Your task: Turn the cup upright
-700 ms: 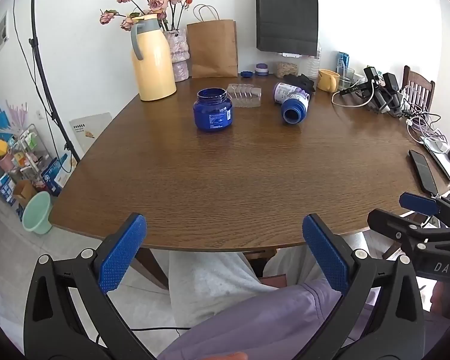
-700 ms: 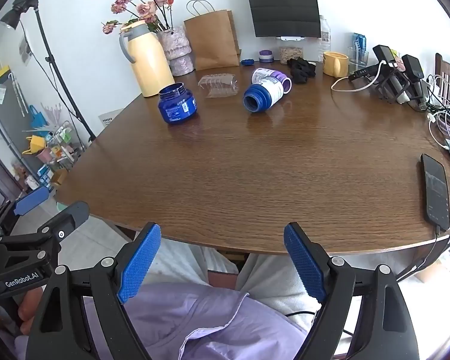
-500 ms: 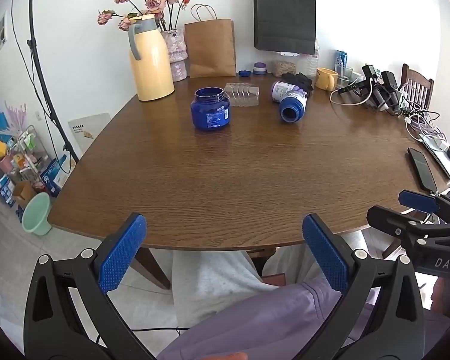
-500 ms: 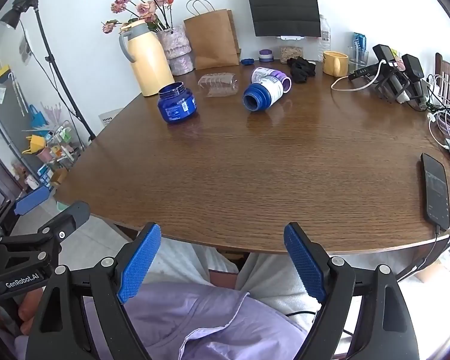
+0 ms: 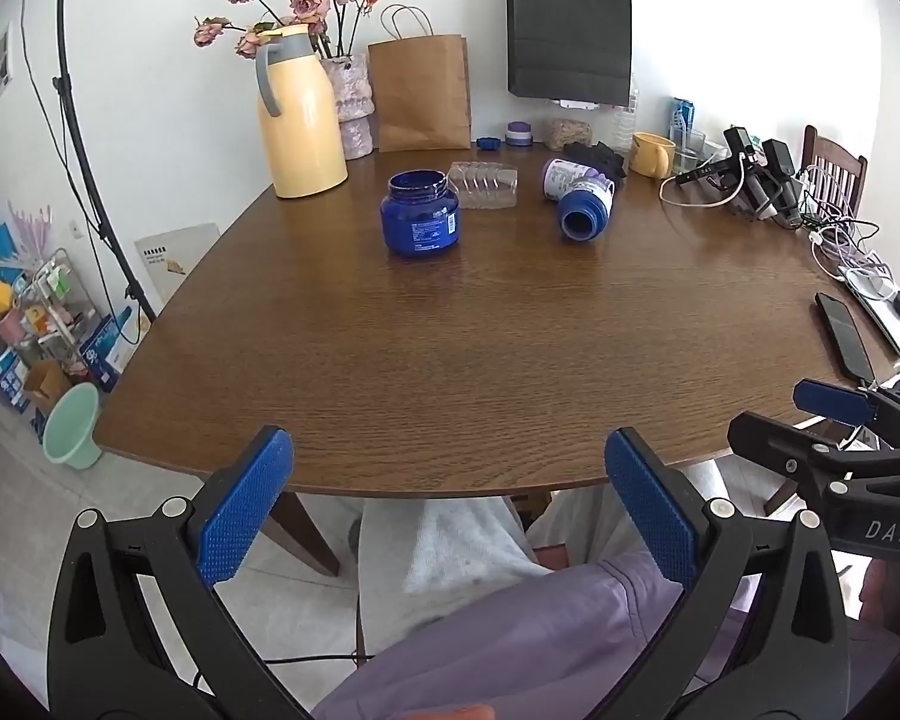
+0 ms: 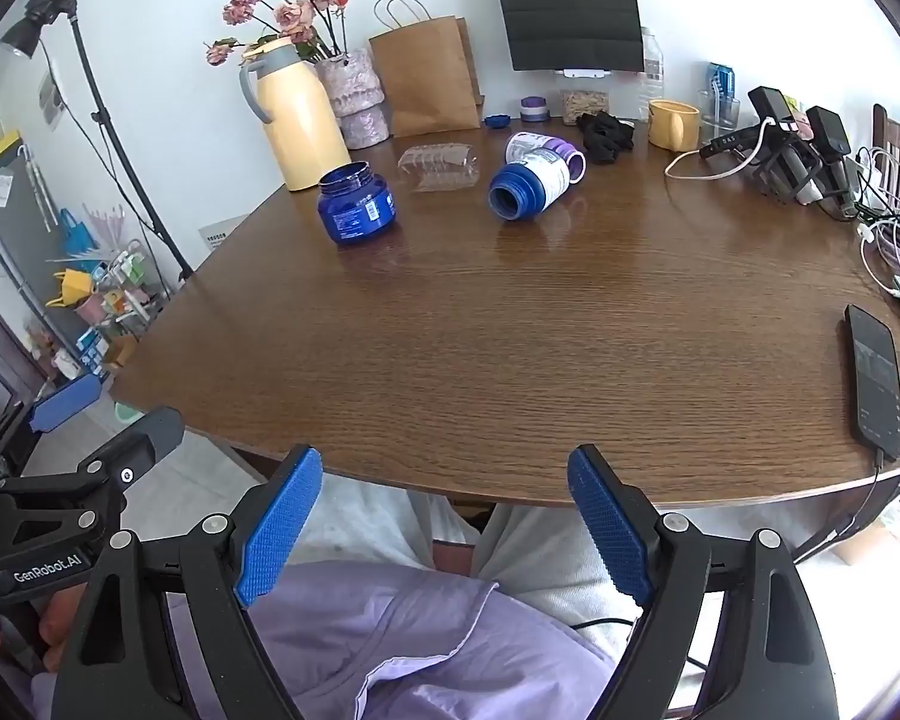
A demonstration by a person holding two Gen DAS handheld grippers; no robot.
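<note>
A clear ribbed plastic cup [image 5: 485, 183] lies on its side at the far middle of the brown table [image 5: 480, 324]; it also shows in the right wrist view [image 6: 439, 166]. My left gripper [image 5: 447, 498] is open and empty, held below the table's near edge, far from the cup. My right gripper [image 6: 444, 516] is open and empty too, over the person's lap at the near edge. The right gripper's tip shows at the right in the left wrist view [image 5: 828, 420].
An upright blue jar [image 5: 420, 213] stands left of the cup. A blue bottle [image 5: 583, 210] and a purple-capped bottle [image 5: 561, 175] lie on their sides to its right. A yellow thermos [image 5: 299, 114], paper bags, a yellow mug [image 5: 651, 154], cables and a phone [image 5: 845, 336] ring the table.
The left wrist view has shifted slightly, so the table objects sit a little lower and nearer than half a second ago. Both grippers stay open. Nothing on the table has moved.
</note>
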